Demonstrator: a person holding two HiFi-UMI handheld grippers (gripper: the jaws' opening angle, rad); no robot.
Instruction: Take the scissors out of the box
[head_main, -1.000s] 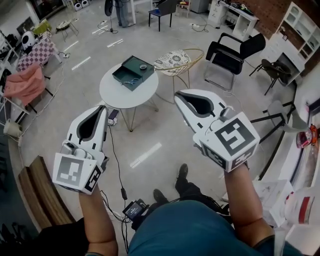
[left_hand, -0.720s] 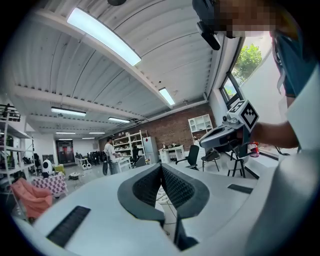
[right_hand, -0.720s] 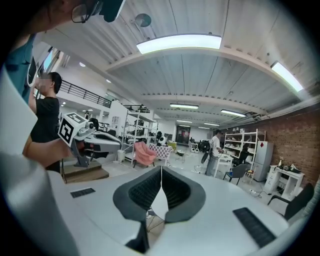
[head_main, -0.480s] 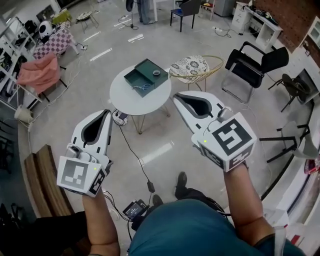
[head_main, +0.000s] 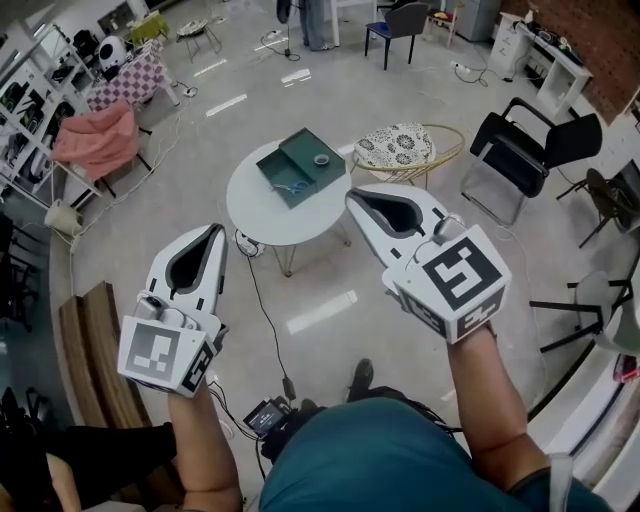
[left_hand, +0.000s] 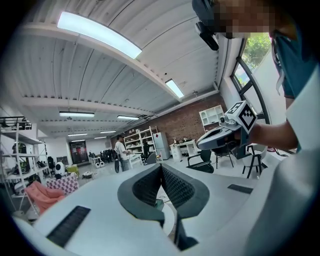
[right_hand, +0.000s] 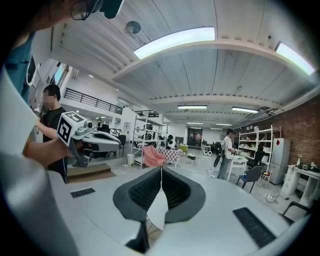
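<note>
A dark green box (head_main: 300, 166) lies open on a small round white table (head_main: 262, 213), some way ahead on the floor. Pale scissors (head_main: 296, 186) rest in its near half, and a small round object (head_main: 321, 159) sits in the far half. My left gripper (head_main: 218, 230) is held up at the lower left, shut and empty, well short of the table. The right gripper (head_main: 352, 193) is raised at the centre right, also shut with nothing in it. In the left gripper view the jaws (left_hand: 160, 167) meet; in the right gripper view the jaws (right_hand: 161, 170) meet too.
A wicker chair with a patterned cushion (head_main: 400, 147) stands right of the table, and a black chair (head_main: 530, 150) beyond it. A cable (head_main: 262, 320) runs along the floor from the table to a power brick (head_main: 266, 414) by my feet. Wooden boards (head_main: 95, 350) lie to the left.
The table and box have drifted rightward and a little lower in the head view as the person moves closer. Both grippers stay raised and shut.
</note>
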